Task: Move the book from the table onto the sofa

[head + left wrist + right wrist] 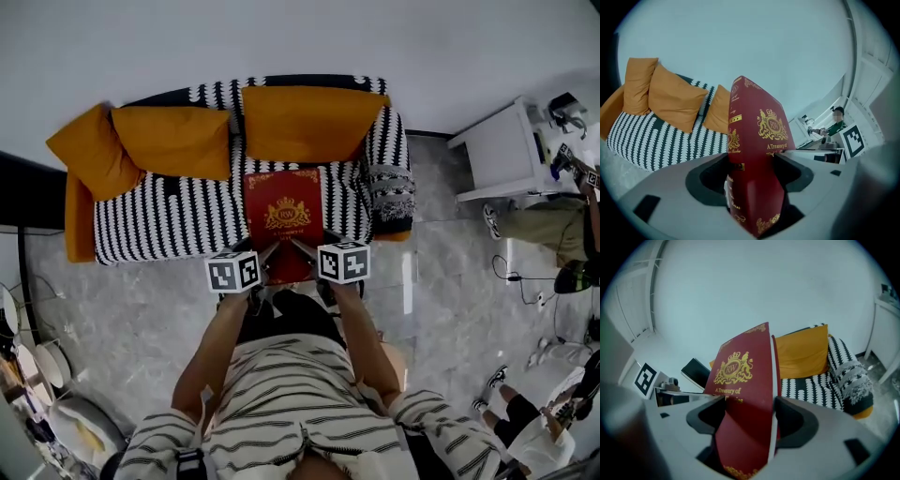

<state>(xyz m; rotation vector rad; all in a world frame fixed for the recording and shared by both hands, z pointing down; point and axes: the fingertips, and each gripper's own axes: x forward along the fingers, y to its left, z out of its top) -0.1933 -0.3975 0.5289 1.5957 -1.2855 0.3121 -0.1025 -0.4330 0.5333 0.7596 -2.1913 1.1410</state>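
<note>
Grey marbled floor (141, 309) spreads under the person in the striped shirt (300, 394), whose arms reach forward. The left claw (753, 161) and the right claw (750, 404) are each shut tight on the near edge of the red book (284, 211), one towards each corner, with the jaws pressed flat against its covers. The book lies cover-up with its gold crest showing, over the seat of the black-and-white striped sofa (159, 220), just in front of the middle orange cushion (305, 122). Whether it rests on the seat or hangs just above it is hard to tell. A second orange cushion (173, 141) and a third (89, 150) lean towards the sofa's left end. Behind is a pale wall (281, 37), and a white bench (502, 150) stands off to the right.
</note>
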